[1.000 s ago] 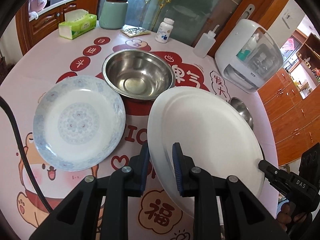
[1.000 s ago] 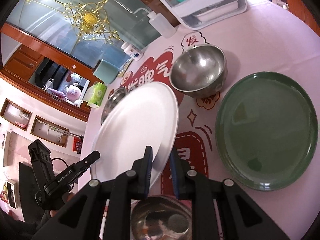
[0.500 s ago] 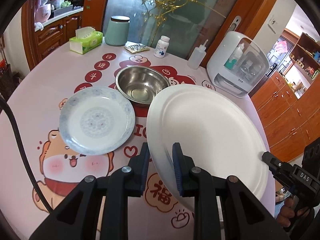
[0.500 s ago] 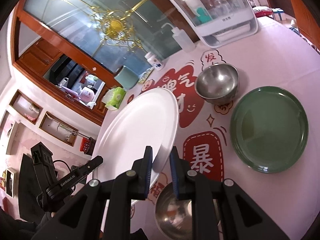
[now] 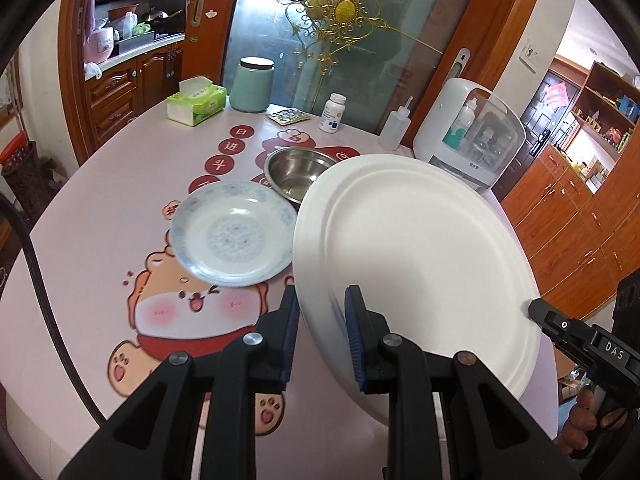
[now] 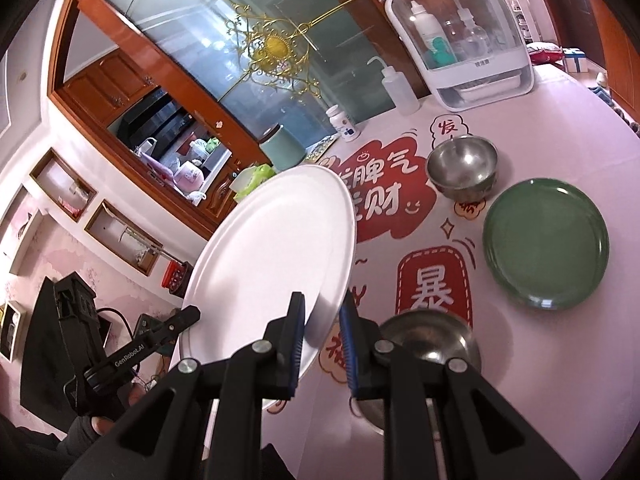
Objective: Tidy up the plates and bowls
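A large white plate (image 5: 420,264) is held in the air above the table, tilted, gripped at opposite rims. My left gripper (image 5: 320,332) is shut on its near rim. My right gripper (image 6: 322,334) is shut on the other rim of the white plate (image 6: 276,264). On the table lie a blue-patterned plate (image 5: 234,234), a steel bowl (image 5: 298,172) behind it, a green plate (image 6: 546,244), a deep steel bowl (image 6: 462,166) and another steel bowl (image 6: 428,336) under my right gripper.
At the table's back stand a tissue pack (image 5: 196,102), a teal jar (image 5: 252,84), a pill bottle (image 5: 334,114), a squeeze bottle (image 5: 396,128) and a white dispenser box (image 5: 472,136). The round table (image 5: 100,216) has a pink printed cloth.
Both grippers have lifted the white plate higher above the table and tilted it; the dishes on the table look smaller and farther away.
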`<action>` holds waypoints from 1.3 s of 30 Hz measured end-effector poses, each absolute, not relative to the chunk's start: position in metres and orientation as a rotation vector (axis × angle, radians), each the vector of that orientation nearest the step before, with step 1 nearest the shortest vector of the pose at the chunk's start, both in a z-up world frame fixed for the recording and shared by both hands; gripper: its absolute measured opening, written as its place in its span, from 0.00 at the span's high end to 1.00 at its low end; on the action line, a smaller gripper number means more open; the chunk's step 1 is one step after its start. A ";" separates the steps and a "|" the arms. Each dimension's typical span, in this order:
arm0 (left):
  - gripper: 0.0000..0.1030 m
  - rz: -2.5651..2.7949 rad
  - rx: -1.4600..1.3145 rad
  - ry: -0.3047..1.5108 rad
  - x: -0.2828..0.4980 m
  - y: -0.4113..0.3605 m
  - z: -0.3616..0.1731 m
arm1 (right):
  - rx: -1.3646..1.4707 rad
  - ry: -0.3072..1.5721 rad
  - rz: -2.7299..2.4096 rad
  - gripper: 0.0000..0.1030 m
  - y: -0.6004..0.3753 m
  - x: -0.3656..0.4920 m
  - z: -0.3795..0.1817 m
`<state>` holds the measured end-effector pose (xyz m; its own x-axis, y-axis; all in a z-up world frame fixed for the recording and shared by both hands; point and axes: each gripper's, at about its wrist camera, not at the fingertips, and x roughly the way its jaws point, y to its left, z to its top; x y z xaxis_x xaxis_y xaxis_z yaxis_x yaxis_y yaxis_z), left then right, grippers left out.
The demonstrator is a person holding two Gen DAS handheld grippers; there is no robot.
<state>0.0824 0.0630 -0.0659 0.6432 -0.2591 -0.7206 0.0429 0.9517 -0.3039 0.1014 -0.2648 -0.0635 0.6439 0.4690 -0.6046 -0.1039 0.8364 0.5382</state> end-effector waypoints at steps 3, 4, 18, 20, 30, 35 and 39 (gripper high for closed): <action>0.79 -0.171 -0.266 0.859 0.069 0.071 -0.065 | 0.490 0.820 0.341 0.83 -0.257 0.089 -0.066; 0.79 -0.170 -0.262 0.862 0.065 0.074 -0.065 | 0.490 0.821 0.340 0.83 -0.255 0.086 -0.067; 0.79 -0.187 -0.201 0.939 0.017 0.103 -0.080 | 0.452 0.866 0.271 0.83 -0.215 0.032 -0.080; 0.79 -0.190 -0.190 0.953 0.011 0.107 -0.082 | 0.447 0.876 0.261 0.83 -0.208 0.024 -0.082; 0.79 -0.210 -0.141 1.020 -0.006 0.125 -0.100 | 0.426 0.924 0.207 0.83 -0.184 -0.001 -0.097; 0.79 -0.214 -0.131 1.064 -0.007 0.130 -0.115 | 0.425 0.964 0.184 0.83 -0.176 -0.009 -0.111; 0.79 -0.219 -0.110 1.099 -0.006 0.129 -0.128 | 0.440 1.009 0.155 0.83 -0.174 -0.015 -0.126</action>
<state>-0.0064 0.1286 -0.1284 0.4356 -0.2297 -0.8703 0.1212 0.9731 -0.1961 -0.0148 -0.1738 -0.1258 0.5307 0.3252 -0.7827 0.0746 0.9019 0.4254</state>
